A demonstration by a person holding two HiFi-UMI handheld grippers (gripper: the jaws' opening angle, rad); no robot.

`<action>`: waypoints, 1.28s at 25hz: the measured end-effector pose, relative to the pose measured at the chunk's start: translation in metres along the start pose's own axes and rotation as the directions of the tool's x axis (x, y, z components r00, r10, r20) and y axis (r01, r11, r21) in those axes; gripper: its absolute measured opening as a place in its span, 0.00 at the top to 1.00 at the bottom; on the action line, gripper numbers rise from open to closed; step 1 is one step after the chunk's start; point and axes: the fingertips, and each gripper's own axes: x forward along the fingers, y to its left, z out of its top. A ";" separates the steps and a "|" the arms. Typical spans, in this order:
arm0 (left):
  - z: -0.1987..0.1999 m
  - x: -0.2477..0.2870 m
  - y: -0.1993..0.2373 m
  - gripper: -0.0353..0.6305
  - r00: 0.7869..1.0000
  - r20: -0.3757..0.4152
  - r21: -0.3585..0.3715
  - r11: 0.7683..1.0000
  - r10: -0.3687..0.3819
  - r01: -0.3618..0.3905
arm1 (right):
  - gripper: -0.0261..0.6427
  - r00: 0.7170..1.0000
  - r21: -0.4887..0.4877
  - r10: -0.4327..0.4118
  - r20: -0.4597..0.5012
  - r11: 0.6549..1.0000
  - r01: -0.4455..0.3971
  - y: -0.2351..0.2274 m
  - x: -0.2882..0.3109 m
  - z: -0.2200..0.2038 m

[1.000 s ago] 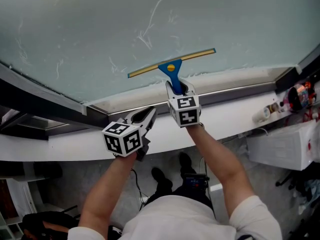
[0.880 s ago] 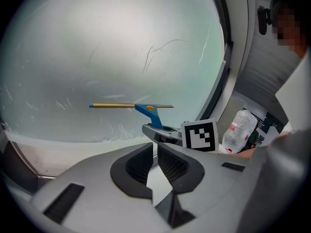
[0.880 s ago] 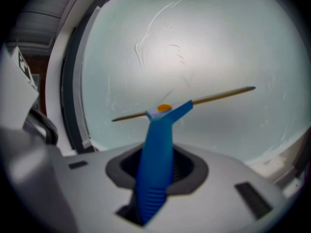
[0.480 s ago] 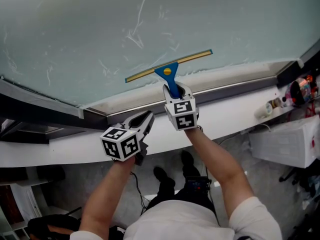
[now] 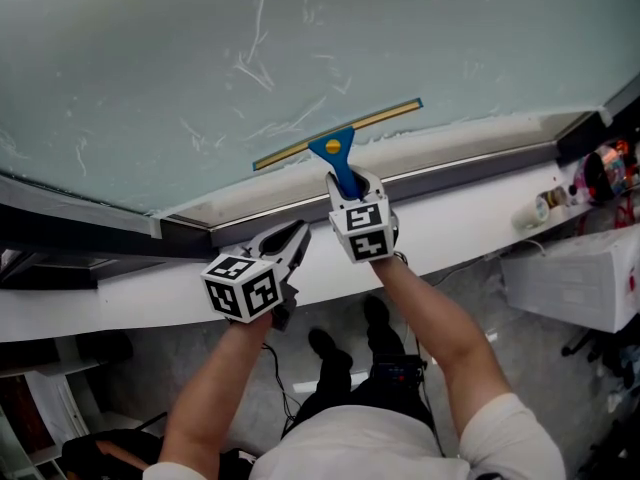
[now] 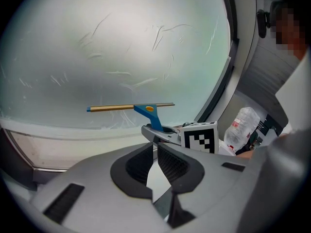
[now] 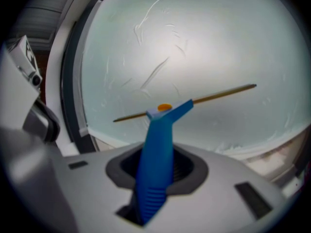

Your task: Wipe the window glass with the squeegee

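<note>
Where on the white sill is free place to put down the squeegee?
Bare sill lies between the right gripper and the small white container, and again left of the left gripper. The far right end is crowded with colourful items.

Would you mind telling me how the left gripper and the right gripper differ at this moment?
The right gripper is shut on the handle of the blue squeegee; the left gripper is shut with nothing between its jaws. The right gripper reaches up to the lower edge of the window glass, while the left gripper sits lower, over the white sill. Both point toward the glass.
</note>
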 end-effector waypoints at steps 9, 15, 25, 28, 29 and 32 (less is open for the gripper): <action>-0.015 0.013 0.004 0.87 1.000 -0.020 -0.011 1.000 -0.008 0.008 | 0.78 1.000 0.007 0.000 -0.019 1.000 0.000 -0.001 0.009 -0.025; -0.029 0.021 0.006 0.87 0.999 -0.039 -0.023 1.000 -0.014 0.013 | 0.78 0.999 0.018 0.004 -0.039 1.000 -0.003 -0.003 0.013 -0.043; -0.054 0.028 0.013 0.87 0.997 -0.072 -0.041 0.999 -0.017 0.014 | 0.78 0.998 0.050 0.004 -0.069 0.999 -0.001 -0.003 0.025 -0.072; -0.060 0.030 0.017 0.87 0.997 -0.081 -0.047 0.999 -0.016 0.012 | 0.78 0.997 0.057 0.004 -0.076 0.998 0.000 -0.003 0.029 -0.080; -0.061 0.030 0.018 0.87 0.996 -0.083 -0.048 0.999 -0.015 0.011 | 0.78 0.997 0.062 0.004 -0.079 0.998 0.001 -0.003 0.030 -0.083; -0.067 0.032 0.021 0.87 0.996 -0.090 -0.050 0.999 -0.017 0.013 | 0.78 0.996 0.087 0.009 -0.086 0.996 -0.001 -0.002 0.034 -0.091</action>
